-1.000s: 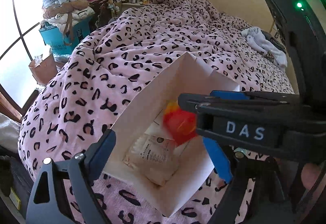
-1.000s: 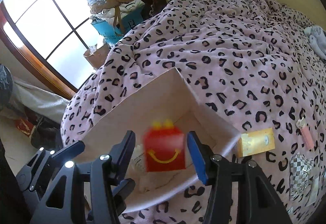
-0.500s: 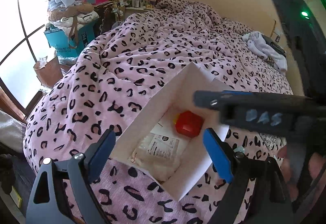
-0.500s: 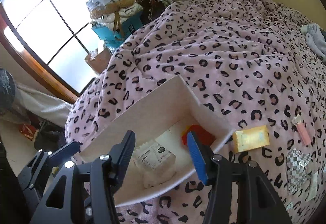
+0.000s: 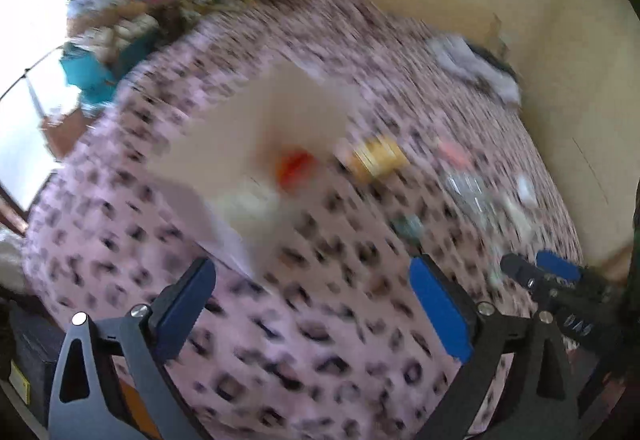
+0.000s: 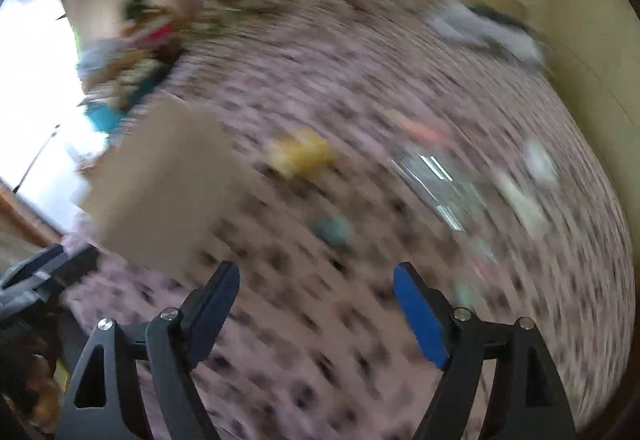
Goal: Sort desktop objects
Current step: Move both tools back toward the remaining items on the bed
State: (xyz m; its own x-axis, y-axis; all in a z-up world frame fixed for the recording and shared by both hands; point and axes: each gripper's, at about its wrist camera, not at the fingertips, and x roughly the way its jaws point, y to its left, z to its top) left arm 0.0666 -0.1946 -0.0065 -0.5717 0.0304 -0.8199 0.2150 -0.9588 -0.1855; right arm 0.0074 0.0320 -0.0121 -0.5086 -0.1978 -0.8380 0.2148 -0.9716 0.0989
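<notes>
Inspection of both wrist views found heavy motion blur, so small items could be identified only roughly. Left gripper [image 5: 312, 304] was open, its jaws widening, with nothing between the blue pads except the leopard-print bedspread [image 5: 304, 352]. Right gripper [image 6: 316, 306] was likewise open and widening, and it too carried nothing.

White box [image 5: 256, 144], serving as the collecting container, sat on the bed at the left of the loose items. A red item [image 5: 296, 168] lay inside it at its right-hand end, beside something pale that could not be made out. Outside the box, a yellow item [image 6: 302, 152] lay just beside its right end. A small teal item [image 6: 332, 230] lay nearer the grippers, a pink item [image 6: 420, 130] further right, and a clear glinting packet [image 6: 440, 184] beyond the teal item. Other pale scraps at the far right were too smeared to name.

Judgement: the step in hand was the transit between a completed deposit and the next pick, with both grippers empty and facing the remaining items. The next move called for settling one gripper over a single item, probably the teal or yellow one, aligning the pads either side of it. The soft bedding might let flat items sink, so a low, square approach would be needed.
</notes>
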